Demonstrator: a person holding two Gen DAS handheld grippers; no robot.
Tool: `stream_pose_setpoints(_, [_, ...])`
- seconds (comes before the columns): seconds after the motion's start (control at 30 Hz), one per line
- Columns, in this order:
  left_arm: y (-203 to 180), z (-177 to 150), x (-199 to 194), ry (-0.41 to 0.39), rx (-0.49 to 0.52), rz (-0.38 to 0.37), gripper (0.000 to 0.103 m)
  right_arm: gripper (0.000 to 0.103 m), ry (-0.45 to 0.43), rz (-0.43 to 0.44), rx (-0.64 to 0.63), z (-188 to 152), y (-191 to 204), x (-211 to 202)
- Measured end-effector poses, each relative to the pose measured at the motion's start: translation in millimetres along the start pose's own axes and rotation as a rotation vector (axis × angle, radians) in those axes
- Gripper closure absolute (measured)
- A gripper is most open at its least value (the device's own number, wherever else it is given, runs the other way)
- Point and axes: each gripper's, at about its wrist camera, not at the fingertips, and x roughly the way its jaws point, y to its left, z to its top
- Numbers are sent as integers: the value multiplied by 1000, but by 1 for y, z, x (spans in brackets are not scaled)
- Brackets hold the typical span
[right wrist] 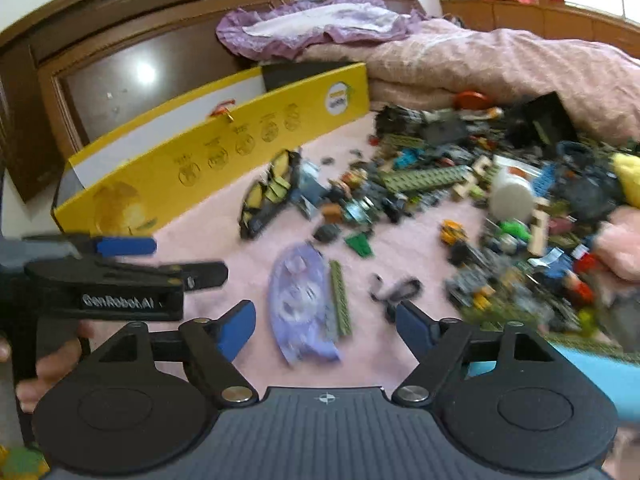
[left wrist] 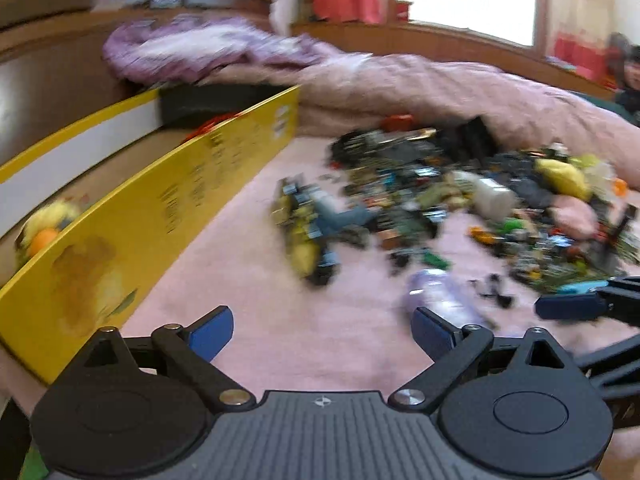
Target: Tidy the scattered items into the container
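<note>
Centrally, a dense heap of small toy bricks and figures [right wrist: 500, 208] lies scattered across a pink bed cover [right wrist: 224, 232], filling the area from twelve o'clock round to three o'clock in the right wrist view. Mixed into the heap are a white cylindrical jar [right wrist: 512, 194] lying on its side, a long green studded plate [right wrist: 424, 178], and a yellow soft toy [right wrist: 628, 180] at the three o'clock edge. Nearer, apart from the heap, a pale purple plastic piece [right wrist: 300, 304] lies flat just ahead of the right gripper [right wrist: 326, 322], with a thin green brick strip [right wrist: 340, 296] touching its right side. That gripper's blue-padded fingers [right wrist: 240, 326] stand spread wide with nothing between them. At about ten o'clock sits the container, a long yellow cardboard box [right wrist: 224, 152], open at the top, set against a dark wooden headboard [right wrist: 120, 64]. A yellow and orange toy [left wrist: 46, 228], blurred, shows inside it in the left wrist view. The left gripper [left wrist: 322, 332] is likewise released and empty, hovering over bare cover. A purple frilled pillow [right wrist: 316, 24] rests at twelve o'clock.
</note>
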Motion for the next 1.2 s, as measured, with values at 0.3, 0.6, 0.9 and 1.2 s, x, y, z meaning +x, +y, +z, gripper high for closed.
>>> stream_pose_setpoints(0.3, [-45,3,10,2,1,-64,12,8,34,-41,-46,-35,5,-11])
stream_pose_setpoints(0.6, [-31,8,21,25,-71,-97,68,0,-2,-41,-53,-42,9,-11])
stream_pose_setpoints(0.9, [-13,12,13,58,-132,-144,44,0,-19,-37,-61,-45,8,-9])
stream_pose_setpoints(1.2, [-47,3,30,79,-23,-150,55,0,-31,-41,-45,-43,8,-6])
